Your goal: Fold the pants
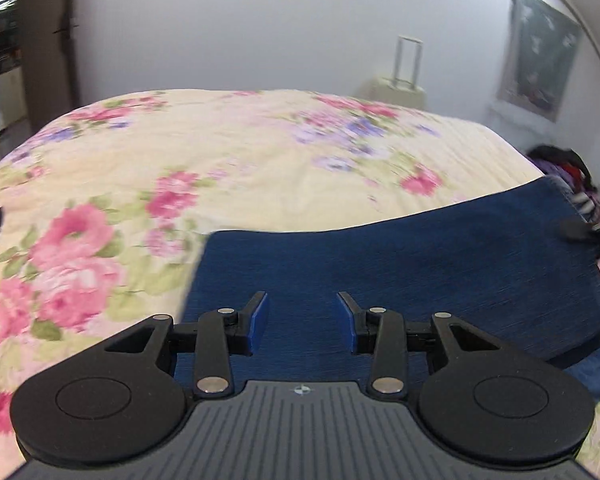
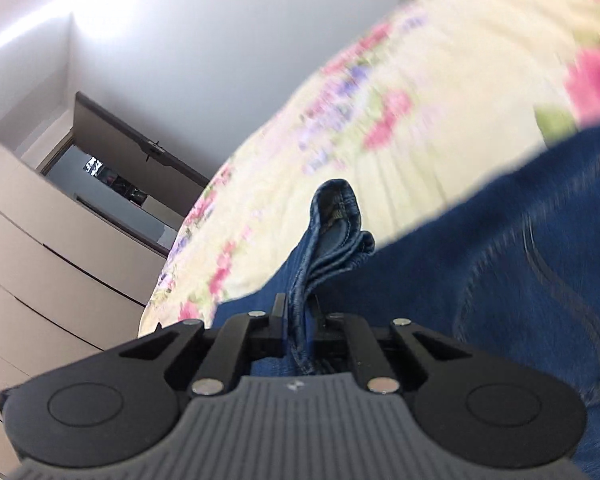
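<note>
Blue denim pants (image 1: 400, 256) lie flat on a floral bedspread (image 1: 228, 160). My left gripper (image 1: 302, 300) is open and empty, hovering over the folded denim near its left edge. In the right wrist view my right gripper (image 2: 298, 304) is shut on a bunched edge of the pants (image 2: 332, 232), which sticks up between the fingers. More denim with pocket stitching (image 2: 520, 264) spreads to the right. The right gripper also shows at the right edge of the left wrist view (image 1: 580, 230).
The bedspread (image 2: 440, 92) covers the bed. A cream suitcase (image 1: 400, 88) stands against the far wall. A dark clothes pile (image 1: 564, 168) sits at the bed's right. A wardrobe (image 2: 40, 264) and a doorway (image 2: 112, 176) are to the left.
</note>
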A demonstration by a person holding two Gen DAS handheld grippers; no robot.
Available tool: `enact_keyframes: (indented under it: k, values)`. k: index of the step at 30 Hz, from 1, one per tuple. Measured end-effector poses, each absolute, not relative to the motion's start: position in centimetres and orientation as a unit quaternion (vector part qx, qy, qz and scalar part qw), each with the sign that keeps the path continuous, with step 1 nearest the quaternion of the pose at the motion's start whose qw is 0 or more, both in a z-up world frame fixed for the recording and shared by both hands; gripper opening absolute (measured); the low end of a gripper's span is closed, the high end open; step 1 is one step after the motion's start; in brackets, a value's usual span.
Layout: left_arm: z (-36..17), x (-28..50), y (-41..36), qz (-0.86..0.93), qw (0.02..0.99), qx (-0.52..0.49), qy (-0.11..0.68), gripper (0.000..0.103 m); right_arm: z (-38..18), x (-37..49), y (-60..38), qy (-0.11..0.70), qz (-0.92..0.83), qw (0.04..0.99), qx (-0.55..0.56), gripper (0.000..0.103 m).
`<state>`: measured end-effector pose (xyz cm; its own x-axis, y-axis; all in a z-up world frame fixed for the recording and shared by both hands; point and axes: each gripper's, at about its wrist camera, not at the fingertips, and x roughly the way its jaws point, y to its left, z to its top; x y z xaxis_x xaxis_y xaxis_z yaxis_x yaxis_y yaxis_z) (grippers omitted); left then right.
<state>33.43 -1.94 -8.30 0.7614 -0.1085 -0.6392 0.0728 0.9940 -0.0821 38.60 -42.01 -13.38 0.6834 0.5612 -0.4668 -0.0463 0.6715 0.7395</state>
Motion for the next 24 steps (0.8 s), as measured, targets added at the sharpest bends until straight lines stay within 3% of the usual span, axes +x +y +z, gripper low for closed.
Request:
enact_keyframes:
  k: [6,11,18,24]
  values:
    - [-7.7,32.6,0.0,-0.036,0.941,-0.053,0.332,0.046,-3.1,38.0,-44.2,0.339,0.160,0.885,0.278,0.002]
    - [-8.5,32.8,-1.0,-0.054,0.939,-0.056,0.336,0.046,1.1,37.3,-48.1,0.358,0.114,0.897,0.235,0.002]
    - [-9.6,33.6,-3.6,-0.082,0.932,-0.038,0.350,0.046,-0.4,34.7,-56.8,0.396,0.048,0.886,0.238,0.002]
    - [-11.0,34.8,-5.4,-0.090,0.926,-0.020,0.366,0.046,-7.0,36.9,-61.7,0.429,-0.016,0.870,0.243,0.002]
